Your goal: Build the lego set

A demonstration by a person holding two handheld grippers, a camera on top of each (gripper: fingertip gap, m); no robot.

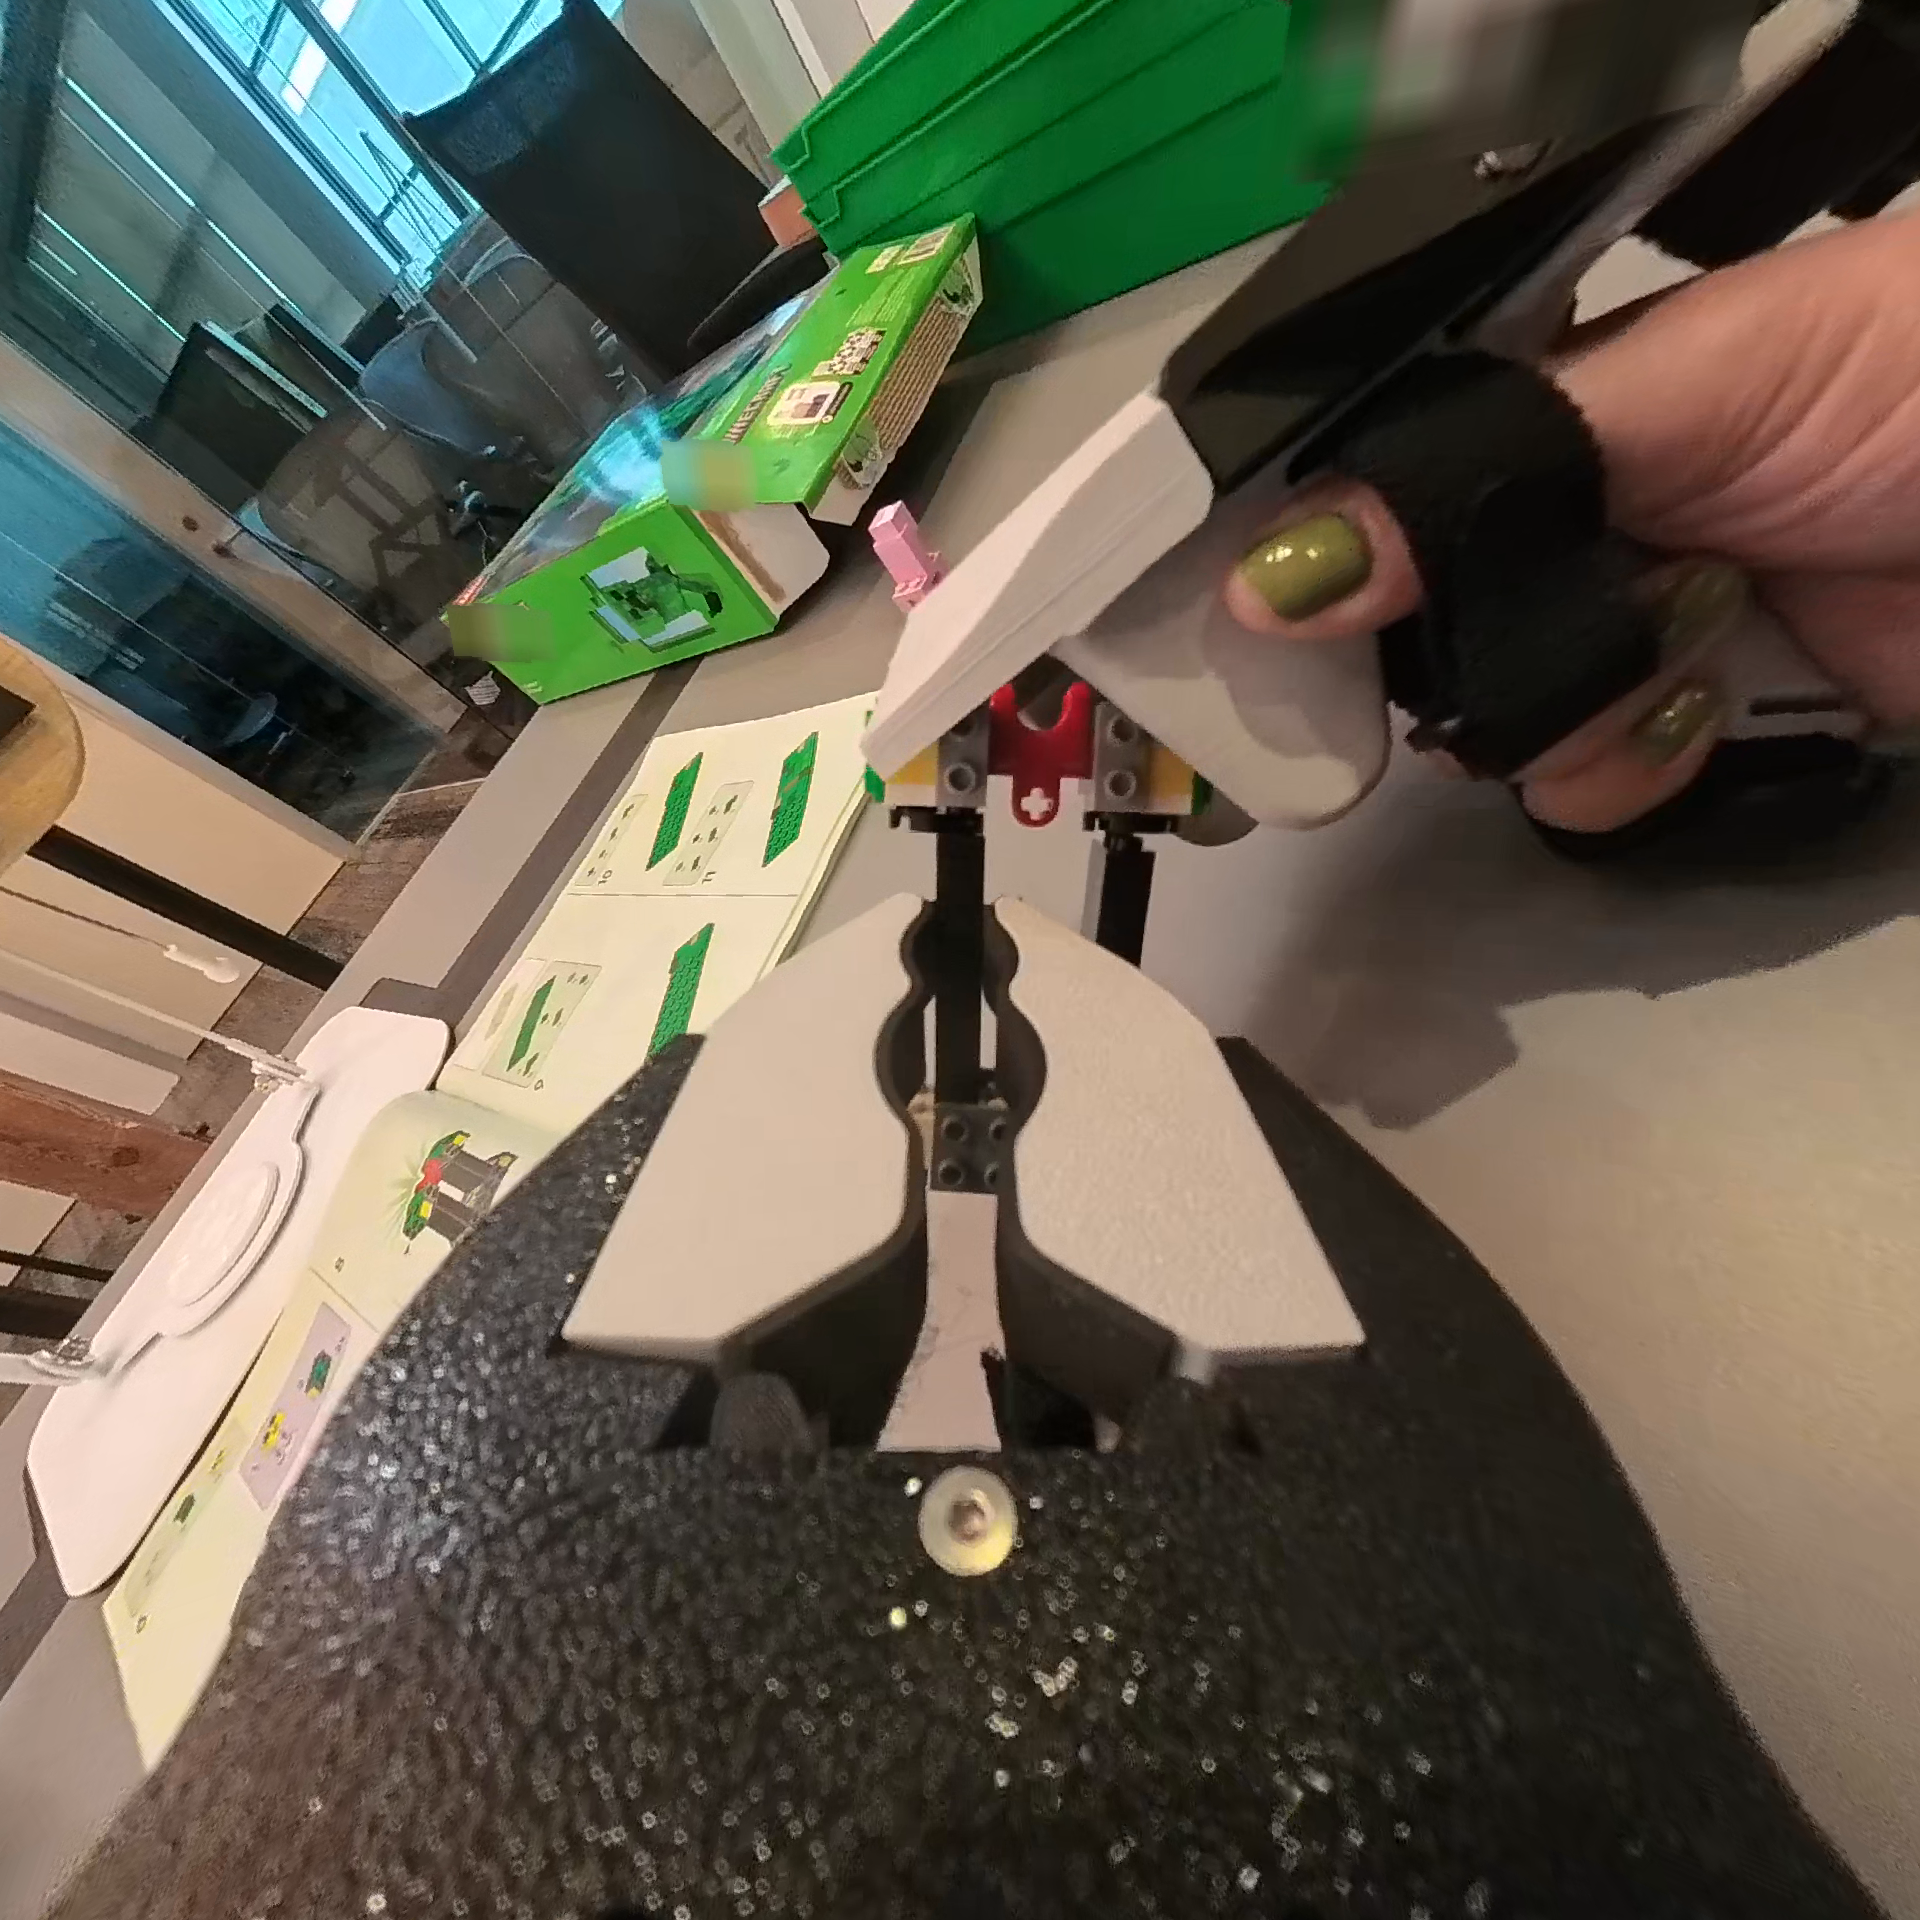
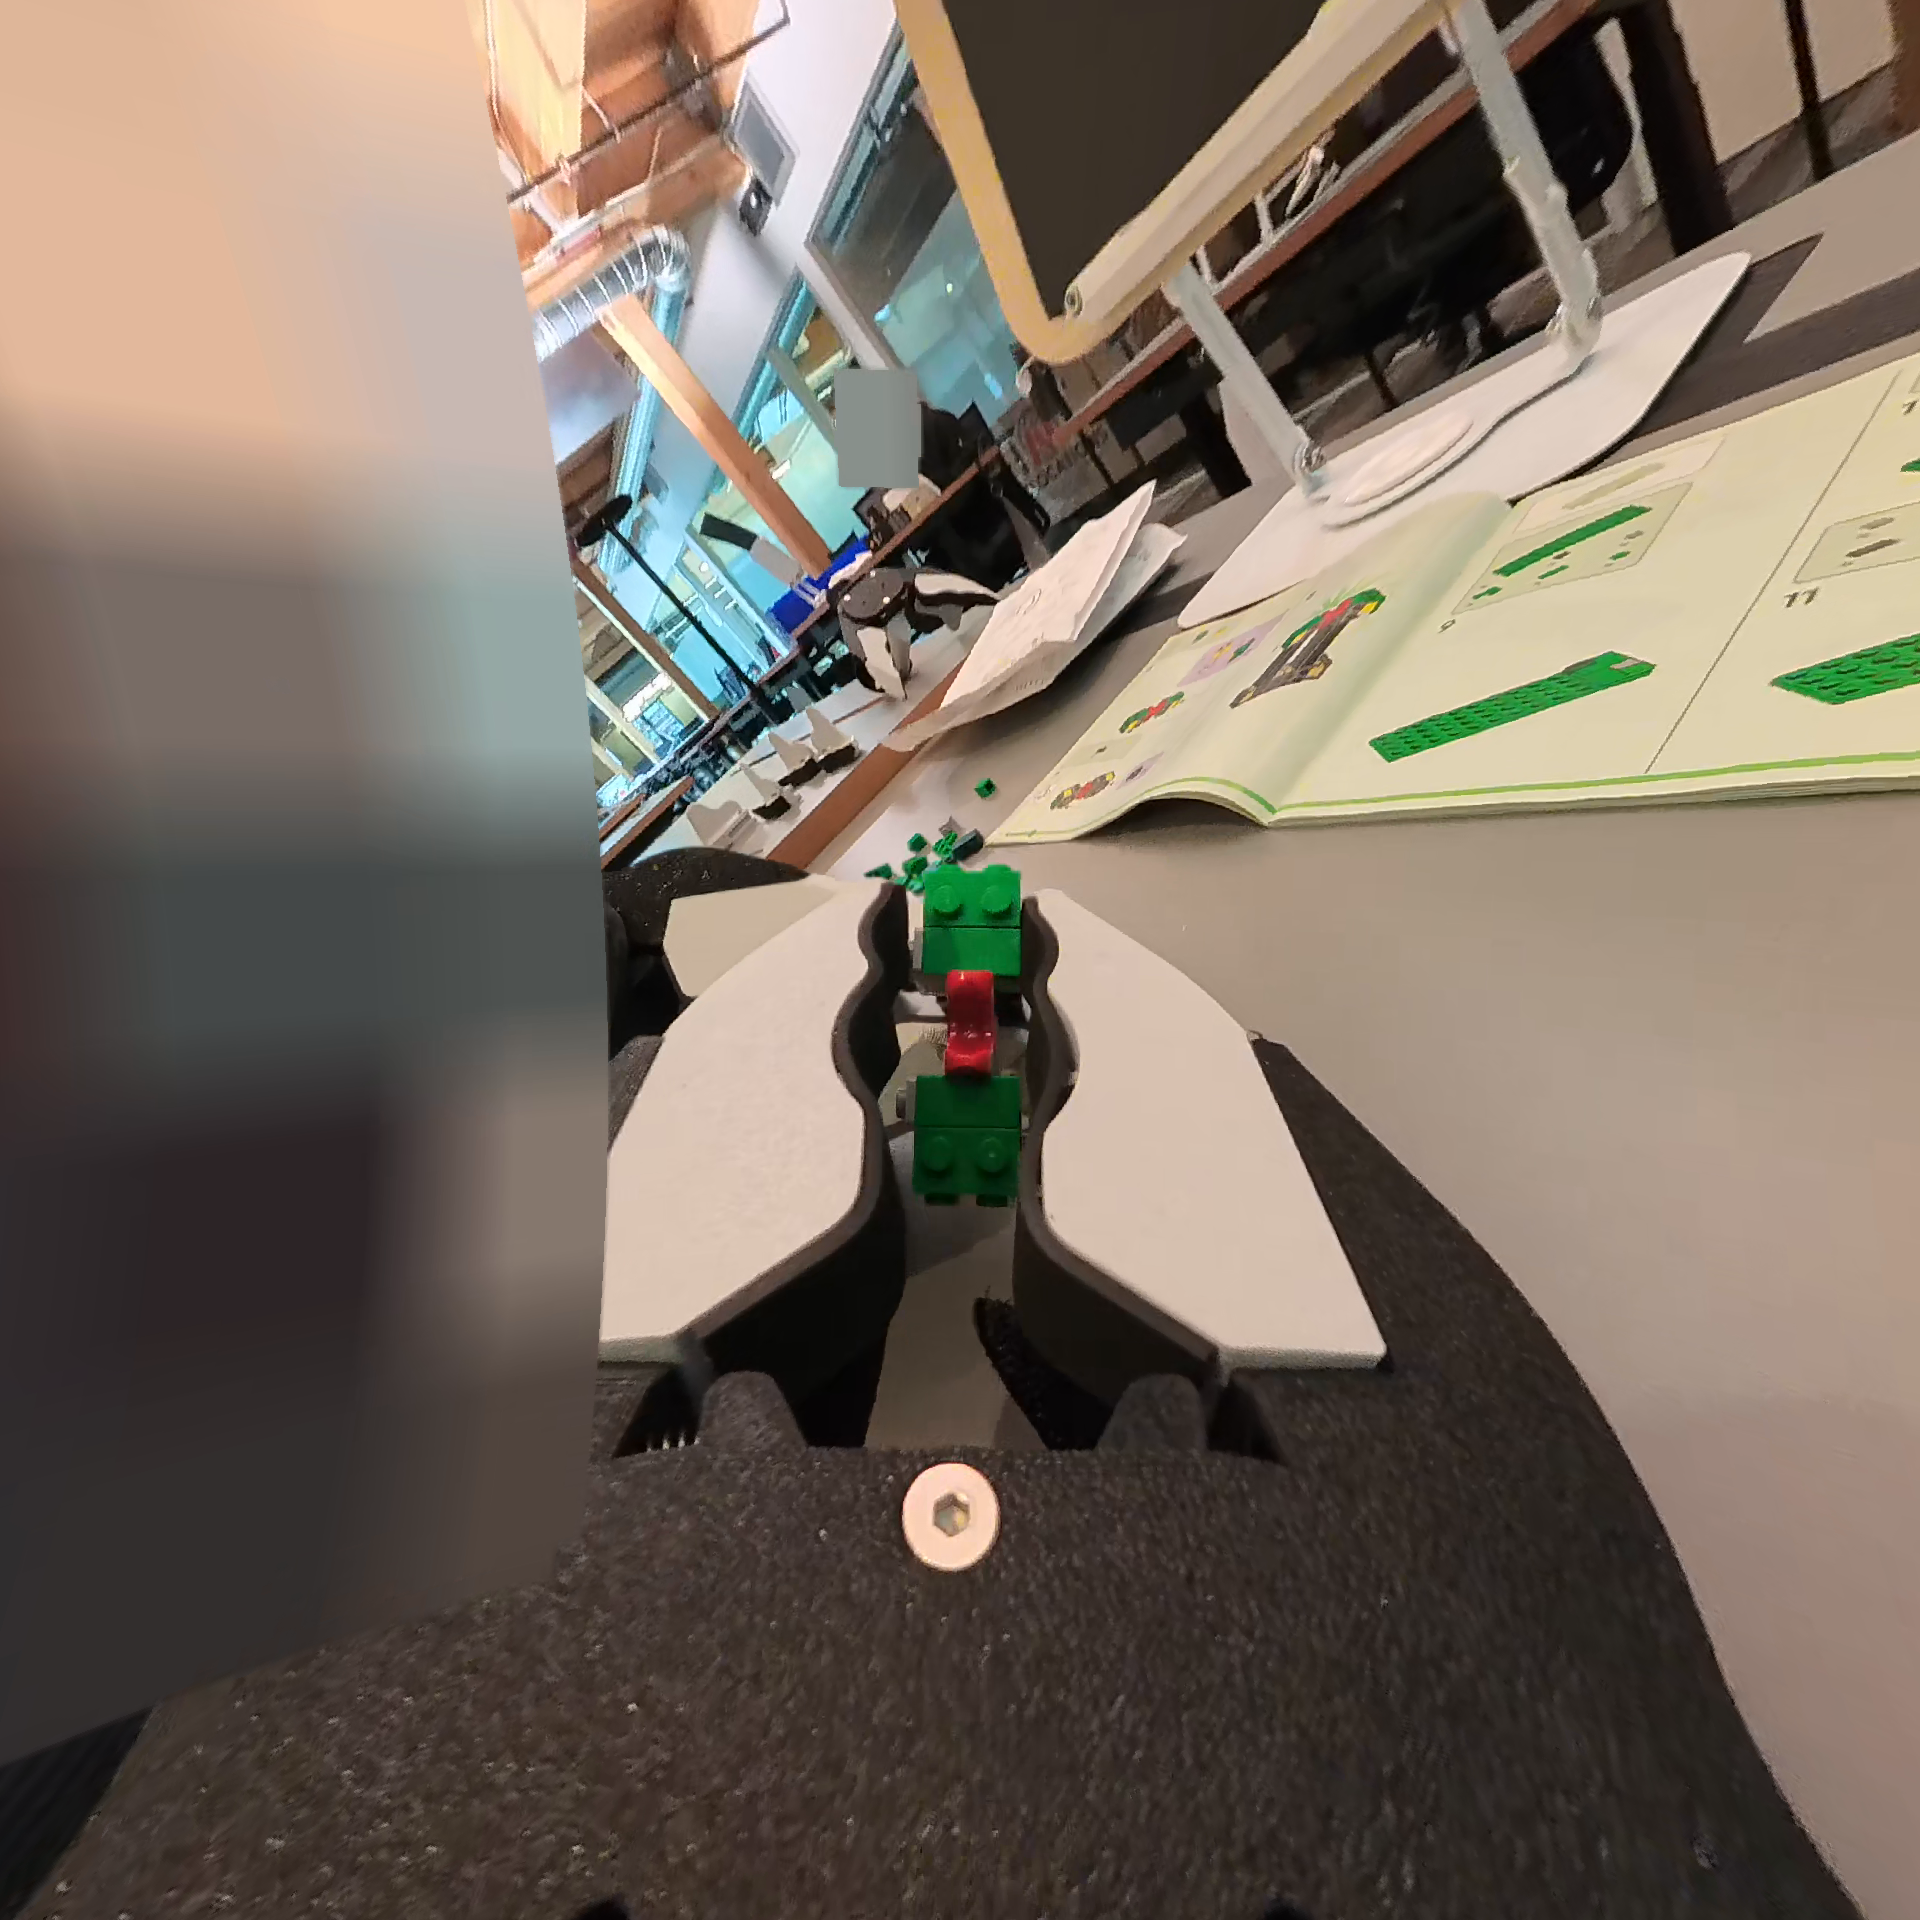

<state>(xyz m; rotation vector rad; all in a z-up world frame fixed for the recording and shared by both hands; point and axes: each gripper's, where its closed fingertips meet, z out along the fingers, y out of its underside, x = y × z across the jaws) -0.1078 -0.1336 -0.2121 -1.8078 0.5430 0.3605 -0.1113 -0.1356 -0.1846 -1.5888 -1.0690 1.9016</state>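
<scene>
Two hand-held grippers share one half-built model above a grey table (image 1: 1558,1195). The left gripper (image 1: 956,940) is clamped on a black post (image 1: 958,966) of the model, with a small grey brick (image 1: 971,1143) sitting deeper between its fingers. Just ahead of its tips, the right gripper (image 1: 1049,727), held in a hand (image 1: 1662,468), pinches the model's upper block, where a red piece (image 1: 1039,743) sits between grey bricks.

From the right gripper's own camera, its fingers are closed on that block (image 2: 971,1039): green bricks front and back, the red piece between them. Holding the model at both ends likely steadies it so that parts can be pressed together without twisting.

The open booklet (image 2: 1558,665) lies off to the right gripper's right, flat, probably for easy reference. Loose green bricks (image 2: 925,857) lie on the table just beyond its tips. A green box (image 1: 665,551) rests farther ahead of the left gripper, to its left.
</scene>
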